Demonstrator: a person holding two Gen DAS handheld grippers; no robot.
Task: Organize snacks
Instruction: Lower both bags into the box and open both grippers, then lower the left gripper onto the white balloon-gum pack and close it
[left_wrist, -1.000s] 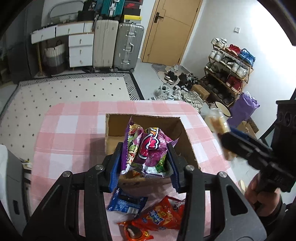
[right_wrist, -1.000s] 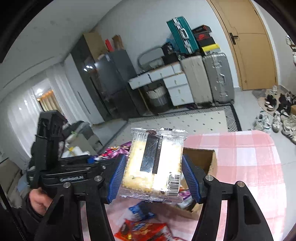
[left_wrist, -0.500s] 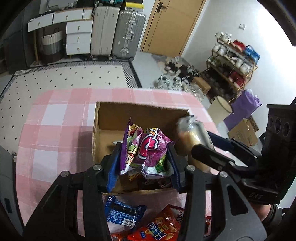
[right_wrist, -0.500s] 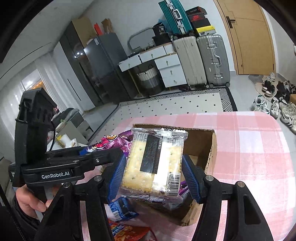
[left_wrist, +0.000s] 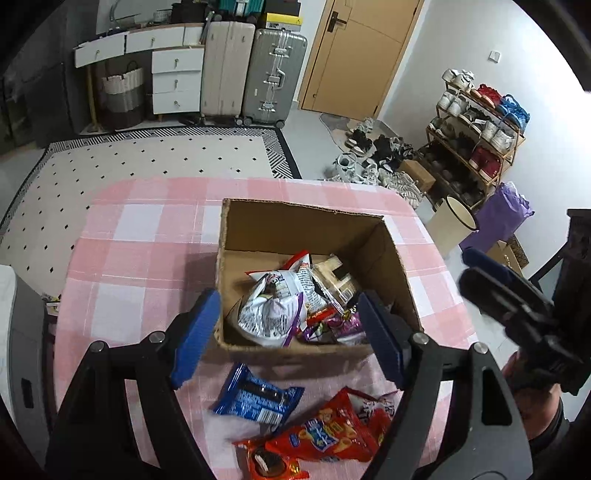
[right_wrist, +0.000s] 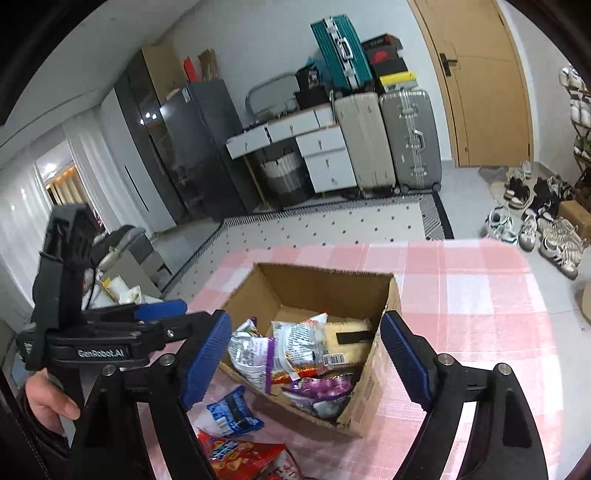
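Observation:
An open cardboard box (left_wrist: 303, 211) (right_wrist: 325, 272) stands on the pink checked table (left_wrist: 129, 258). My left gripper (left_wrist: 288, 334) hovers over the box's near wall. Its jaws are opening and nothing is between the pads. The purple snack bag (left_wrist: 271, 312) (right_wrist: 251, 350) lies loose inside the box, silver side up. My right gripper (right_wrist: 306, 356) is above the box too, with its jaws opening and empty. The clear cracker pack (left_wrist: 338, 275) (right_wrist: 349, 332) rests in the box among other packets.
On the cloth in front of the box lie a blue pack (left_wrist: 258, 395) (right_wrist: 231, 410), a red bag (left_wrist: 325, 432) (right_wrist: 236, 454) and an orange pack (left_wrist: 269, 461). Beyond the table are a rug, suitcases (left_wrist: 273, 74) and a shoe rack (left_wrist: 476, 140).
Both grippers sank toward the box and opened. The purple bag left the left pads and the cracker pack left the right pads; both now lie in the box.

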